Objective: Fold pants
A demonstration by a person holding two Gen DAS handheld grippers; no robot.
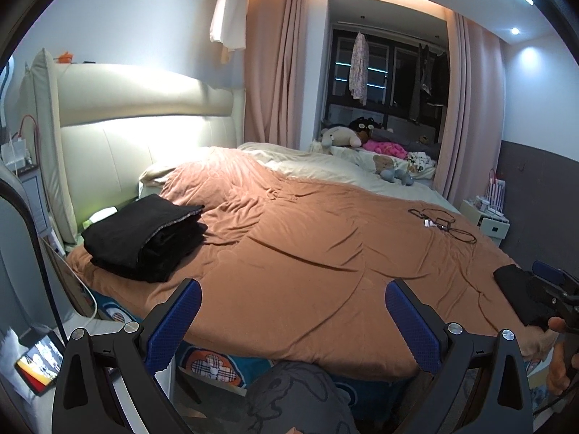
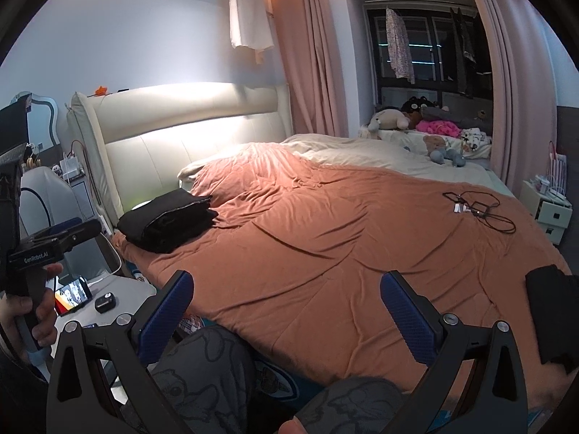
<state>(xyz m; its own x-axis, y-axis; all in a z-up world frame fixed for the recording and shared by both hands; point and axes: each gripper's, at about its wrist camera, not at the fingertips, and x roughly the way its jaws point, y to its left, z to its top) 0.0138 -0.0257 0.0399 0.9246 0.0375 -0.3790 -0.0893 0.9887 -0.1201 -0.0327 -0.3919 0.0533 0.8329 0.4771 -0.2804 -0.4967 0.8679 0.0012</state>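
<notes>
A stack of folded black pants lies on the brown blanket near the headboard, at the bed's left corner; it also shows in the right wrist view. Another black garment lies at the bed's right front edge, seen too at the right edge of the right wrist view. My left gripper is open and empty, held above the bed's front edge. My right gripper is open and empty, also above the front edge. The left gripper body shows at the left of the right wrist view.
A black cable with a charger lies on the blanket's far right. Stuffed toys sit at the window end. A nightstand with a lit phone stands left of the bed. A white drawer unit stands right. My knees are below the grippers.
</notes>
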